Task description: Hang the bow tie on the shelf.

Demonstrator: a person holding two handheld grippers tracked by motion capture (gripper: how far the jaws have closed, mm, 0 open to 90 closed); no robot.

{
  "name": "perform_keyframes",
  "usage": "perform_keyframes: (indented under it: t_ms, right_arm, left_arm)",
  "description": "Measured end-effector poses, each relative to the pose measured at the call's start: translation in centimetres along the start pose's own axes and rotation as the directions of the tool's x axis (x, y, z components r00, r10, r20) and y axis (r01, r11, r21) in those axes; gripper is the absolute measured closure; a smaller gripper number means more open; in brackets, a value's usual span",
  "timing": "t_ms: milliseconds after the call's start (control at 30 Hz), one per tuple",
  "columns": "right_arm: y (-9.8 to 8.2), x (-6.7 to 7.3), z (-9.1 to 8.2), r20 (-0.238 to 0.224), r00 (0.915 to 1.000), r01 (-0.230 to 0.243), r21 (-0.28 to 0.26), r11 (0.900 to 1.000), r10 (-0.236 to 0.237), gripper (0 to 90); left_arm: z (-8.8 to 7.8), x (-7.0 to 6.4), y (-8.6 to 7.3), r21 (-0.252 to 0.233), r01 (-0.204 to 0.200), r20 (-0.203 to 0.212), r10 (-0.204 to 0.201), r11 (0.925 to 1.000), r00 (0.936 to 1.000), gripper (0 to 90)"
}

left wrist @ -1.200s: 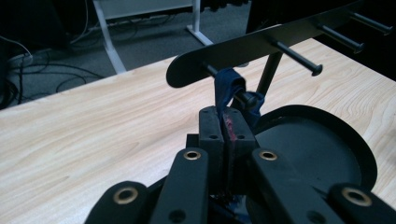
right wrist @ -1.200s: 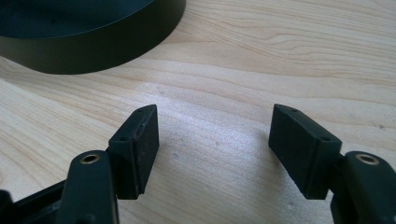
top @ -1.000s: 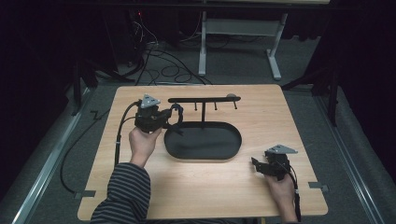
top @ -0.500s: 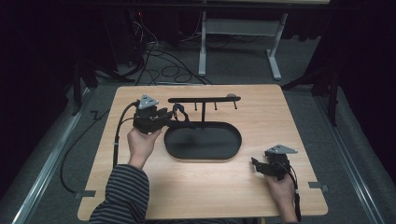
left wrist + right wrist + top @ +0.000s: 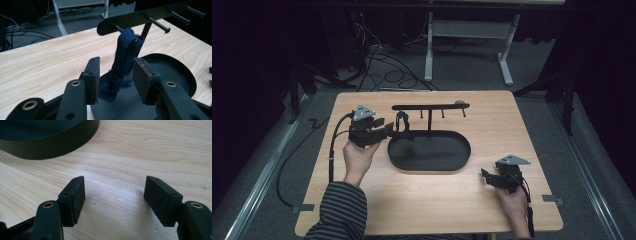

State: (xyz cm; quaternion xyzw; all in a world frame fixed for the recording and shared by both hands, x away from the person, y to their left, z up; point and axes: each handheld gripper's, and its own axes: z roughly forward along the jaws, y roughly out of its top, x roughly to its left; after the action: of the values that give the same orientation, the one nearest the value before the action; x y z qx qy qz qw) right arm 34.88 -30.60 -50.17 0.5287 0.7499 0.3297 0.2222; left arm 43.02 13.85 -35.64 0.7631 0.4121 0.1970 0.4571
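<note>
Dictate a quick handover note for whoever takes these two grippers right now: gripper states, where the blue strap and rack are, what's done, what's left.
Left gripper: open, jaws either side of the blue strap, not clamped on it.
Right gripper: open, holding nothing, low over bare table near the stand's right end.
Blue strap: looped over a peg of the black rack, its tail hanging down onto the oval base.
Done: strap looks hung.
Left: probably draw the left gripper back without snagging the tail, then check that the loop sits on the peg.
</note>
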Motion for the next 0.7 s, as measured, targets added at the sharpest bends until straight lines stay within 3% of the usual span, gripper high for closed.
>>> perform_keyframes:
  t_ms: [700]
  right_arm:
    - [0.0, 0.0, 0.0, 0.001, 1.0, 0.004, 0.002, 1.0, -0.004, 35.0]
  left_arm:
    - [-2.7, 0.9, -1.8, -0.026, 0.035, -0.022, -0.036, 0.999, 0.9991, 55.5]
